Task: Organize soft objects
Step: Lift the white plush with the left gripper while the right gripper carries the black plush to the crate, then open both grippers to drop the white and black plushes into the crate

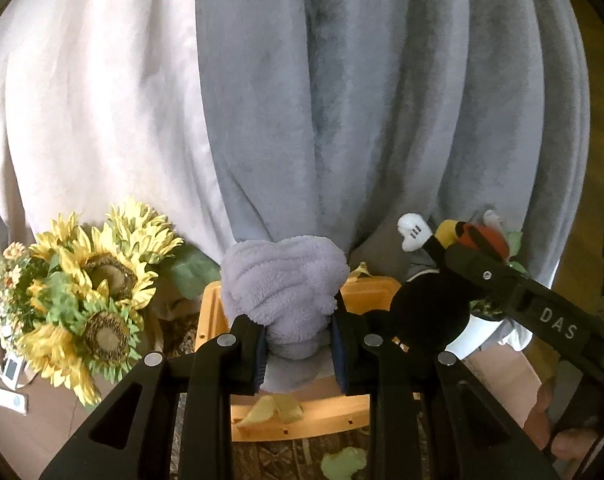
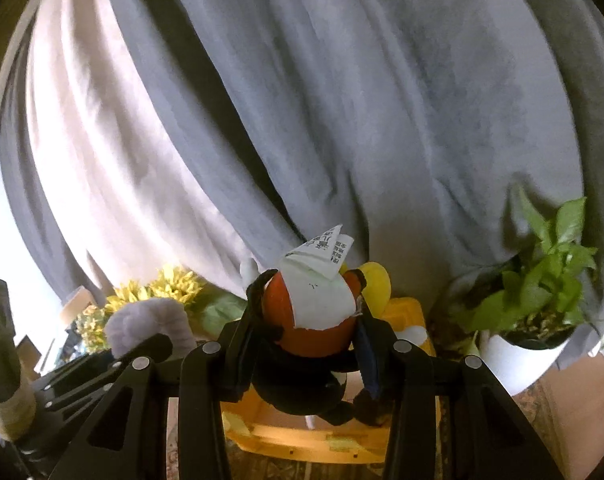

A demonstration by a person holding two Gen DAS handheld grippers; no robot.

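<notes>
My left gripper [image 1: 300, 354] is shut on a bundled lavender fleece cloth [image 1: 284, 284], held above a yellow wooden tray [image 1: 302, 420]. To its right my right gripper [image 1: 472, 240] holds a black, red and yellow plush toy [image 1: 430, 312] with a white glove. In the right wrist view my right gripper [image 2: 308, 336] is shut on the same plush toy [image 2: 302, 328], whose white paper label [image 2: 322, 280] sticks up. The lavender cloth [image 2: 148, 328] and my left gripper's frame show at the lower left there. The yellow tray [image 2: 302, 436] lies below the toy.
Grey curtains [image 1: 362, 100] with a white sheer panel [image 1: 102, 100] hang close ahead. A sunflower bouquet [image 1: 90, 292] stands left; a green plant in a white pot [image 2: 530, 320] stands right. Small devices [image 1: 10, 396] lie at the far left. A hand [image 1: 570, 436] grips the right tool.
</notes>
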